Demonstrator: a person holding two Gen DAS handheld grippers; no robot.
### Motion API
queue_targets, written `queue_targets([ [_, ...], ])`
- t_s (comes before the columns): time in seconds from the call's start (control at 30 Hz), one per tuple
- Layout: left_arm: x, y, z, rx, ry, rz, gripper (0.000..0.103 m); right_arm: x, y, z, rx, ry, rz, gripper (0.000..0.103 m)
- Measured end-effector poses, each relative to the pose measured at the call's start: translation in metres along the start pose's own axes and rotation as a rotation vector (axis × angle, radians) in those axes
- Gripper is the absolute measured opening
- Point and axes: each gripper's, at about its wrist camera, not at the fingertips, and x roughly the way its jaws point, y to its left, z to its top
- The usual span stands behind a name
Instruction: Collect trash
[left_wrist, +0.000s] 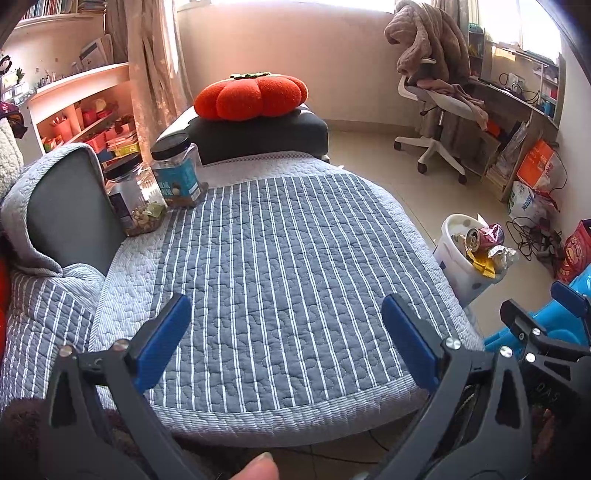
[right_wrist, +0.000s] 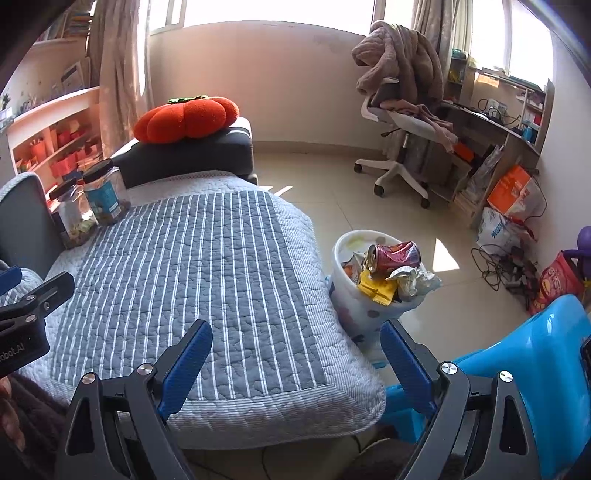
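Note:
A white trash bin (right_wrist: 354, 295) stands on the floor right of the sofa seat. It holds a crushed red can (right_wrist: 395, 255), a yellow wrapper (right_wrist: 376, 290) and crumpled foil wrappers (right_wrist: 413, 280). The bin also shows in the left wrist view (left_wrist: 456, 266) with the can (left_wrist: 484, 236) on top. My left gripper (left_wrist: 286, 332) is open and empty over the striped grey quilted seat cover (left_wrist: 280, 258). My right gripper (right_wrist: 297, 350) is open and empty over the cover's (right_wrist: 207, 266) right front edge, near the bin.
Two clear jars with black lids (left_wrist: 175, 170) (left_wrist: 135, 199) stand at the seat's far left. An orange pumpkin cushion (left_wrist: 251, 96) lies on a dark stool. A blue plastic chair (right_wrist: 524, 369) is at the right. An office chair (right_wrist: 402, 122), desk, bags and cables lie beyond.

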Motion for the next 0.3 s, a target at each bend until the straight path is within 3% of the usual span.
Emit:
queue_targets([
  [0.3,0.008,-0.001,0.003,0.014,0.041,-0.023,0.102,0.011,0.002,0.004,-0.006,0.037,0.0,0.093],
])
